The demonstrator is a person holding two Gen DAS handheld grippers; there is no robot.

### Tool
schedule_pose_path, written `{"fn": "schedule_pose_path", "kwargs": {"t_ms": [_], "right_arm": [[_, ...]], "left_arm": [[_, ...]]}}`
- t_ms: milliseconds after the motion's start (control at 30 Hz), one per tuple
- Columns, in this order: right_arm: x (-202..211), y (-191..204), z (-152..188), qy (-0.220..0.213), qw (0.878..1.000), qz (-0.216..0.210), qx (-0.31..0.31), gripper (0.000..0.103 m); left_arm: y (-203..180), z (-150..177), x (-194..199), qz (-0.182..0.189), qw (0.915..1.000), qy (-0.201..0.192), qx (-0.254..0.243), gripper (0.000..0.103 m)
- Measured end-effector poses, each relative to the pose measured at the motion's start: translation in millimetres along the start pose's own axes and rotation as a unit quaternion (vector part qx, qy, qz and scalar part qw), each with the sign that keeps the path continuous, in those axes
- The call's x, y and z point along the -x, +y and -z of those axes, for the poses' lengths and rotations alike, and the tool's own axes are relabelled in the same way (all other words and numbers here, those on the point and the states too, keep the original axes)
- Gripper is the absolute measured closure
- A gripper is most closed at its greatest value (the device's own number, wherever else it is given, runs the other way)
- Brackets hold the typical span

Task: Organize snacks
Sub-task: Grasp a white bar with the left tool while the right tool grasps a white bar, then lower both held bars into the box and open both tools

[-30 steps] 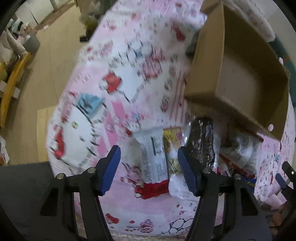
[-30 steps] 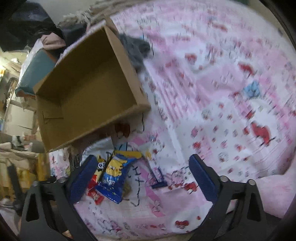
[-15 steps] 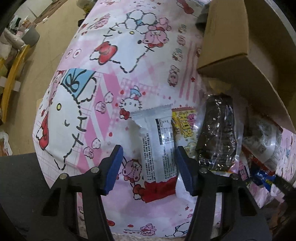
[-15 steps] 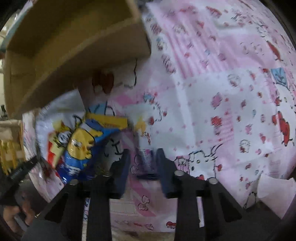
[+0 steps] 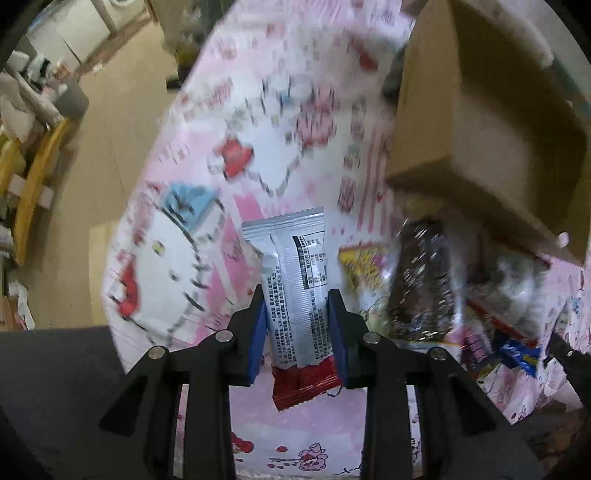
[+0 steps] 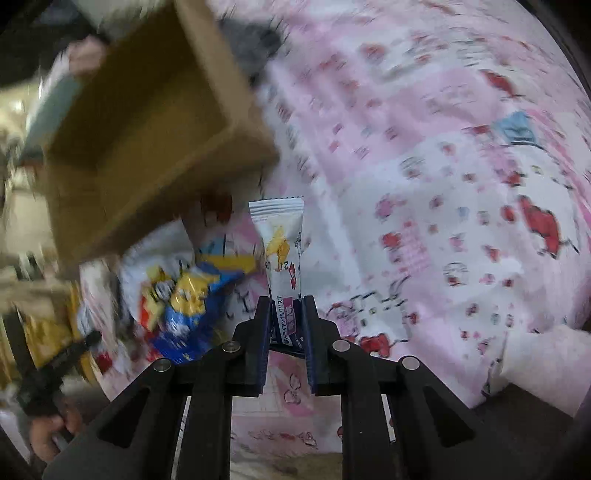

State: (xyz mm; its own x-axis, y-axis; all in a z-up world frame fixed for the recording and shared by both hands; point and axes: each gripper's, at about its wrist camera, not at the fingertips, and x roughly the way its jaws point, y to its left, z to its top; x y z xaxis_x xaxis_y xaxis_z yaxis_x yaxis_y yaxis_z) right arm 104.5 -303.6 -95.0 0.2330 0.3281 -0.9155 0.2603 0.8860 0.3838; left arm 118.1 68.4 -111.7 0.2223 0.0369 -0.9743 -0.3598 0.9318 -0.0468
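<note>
Left tongs (image 5: 296, 301) clamped on silver-red packet (image 5: 297, 295); right tongs (image 6: 286, 308) clamped on white packet (image 6: 282, 258). Cardboard box (image 6: 147, 147) near both.

A pink and white cartoon-cat printed cloth (image 5: 266, 155) covers the surface, with red bows and a blue bow in its pattern; the same cloth (image 6: 424, 177) fills most of the right wrist view. Beyond its edge lies a tan wooden floor (image 5: 122, 85). At the far left of that floor stands a curved yellow wooden piece (image 5: 35, 177), near a grey round container (image 5: 74, 105) and a heap of pale fabric (image 5: 18, 103). White appliances (image 5: 77, 22) stand at the back, blurred. A crumpled dark grey cloth (image 6: 255, 44) lies on the printed cloth.
</note>
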Motion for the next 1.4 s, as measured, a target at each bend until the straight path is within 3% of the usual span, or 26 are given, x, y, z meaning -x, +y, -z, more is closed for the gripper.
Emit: {"fn": "schedule_pose_path", "kwargs": {"t_ms": [133, 233, 433, 700, 1033, 1300, 1400], "right_arm": [[41, -19, -3, -0.080, 0.996, -0.012, -0.044, 0.086], [62, -22, -13, -0.123, 0.991, -0.026, -0.049, 0.086], [74, 20, -33, -0.172, 0.982, -0.073, 0.007, 0.086], [50, 80, -62, -0.164, 0.977, -0.100, 0.097, 0.086], [-9, 90, -75, -0.113, 0.982, -0.090, 0.122, 0.086], [-27, 99, -69, -0.088, 0.983, -0.082, 0.136, 0.086], [-27, 101, -68, -0.095, 0.983, -0.060, 0.143, 0.086]], "left_arm": [[-7, -15, 44, 0.028, 0.9977, -0.062, -0.001, 0.076], [-26, -28, 69, 0.038, 0.9937, -0.102, -0.029, 0.076], [-56, -56, 91, 0.056, 0.9864, -0.133, -0.080, 0.076], [-106, -73, 67, 0.074, 0.9777, -0.140, -0.138, 0.076], [-137, -65, 30, 0.075, 0.9666, -0.145, -0.197, 0.076], [-139, -60, 23, 0.069, 0.9659, -0.141, -0.206, 0.076], [-140, -60, 23, 0.069, 0.9657, -0.143, -0.206, 0.075]]}}
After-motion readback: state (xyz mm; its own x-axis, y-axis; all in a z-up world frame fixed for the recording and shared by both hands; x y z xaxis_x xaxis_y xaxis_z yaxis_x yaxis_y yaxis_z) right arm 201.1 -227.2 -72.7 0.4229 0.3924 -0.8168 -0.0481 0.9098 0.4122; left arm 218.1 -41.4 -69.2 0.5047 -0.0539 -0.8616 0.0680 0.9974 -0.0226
